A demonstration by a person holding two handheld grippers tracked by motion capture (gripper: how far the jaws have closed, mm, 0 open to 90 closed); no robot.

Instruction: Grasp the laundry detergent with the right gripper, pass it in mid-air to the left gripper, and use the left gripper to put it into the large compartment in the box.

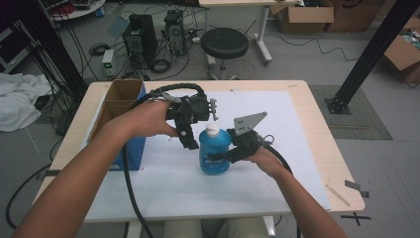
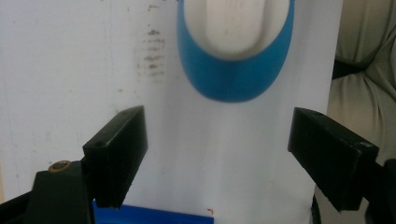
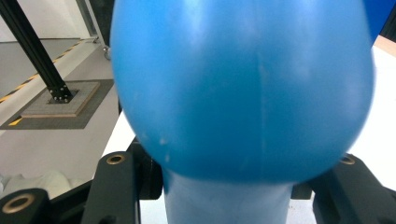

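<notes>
A blue bottle [image 1: 215, 151] with a white cap [image 1: 212, 130] stands upright on the white sheet [image 1: 277, 163] near the table's middle. My right gripper [image 1: 227, 155] reaches in from the right and is shut on the bottle's body; in the right gripper view the blue bottle [image 3: 243, 93] bulges between the black jaws of that gripper [image 3: 233, 191]. My left gripper [image 1: 189, 142] hangs just left of and above the cap, pointing down. In the left gripper view that gripper [image 2: 219, 128] is open with nothing between its jaws, and the bottle [image 2: 236, 79] and cap [image 2: 233, 28] lie ahead.
An open cardboard box with a blue side [image 1: 121, 114] stands at the table's left edge, close behind my left hand. Beyond the table are a black stool [image 1: 224, 43], computer gear with cables [image 1: 141, 37] and a black frame post [image 1: 366, 54].
</notes>
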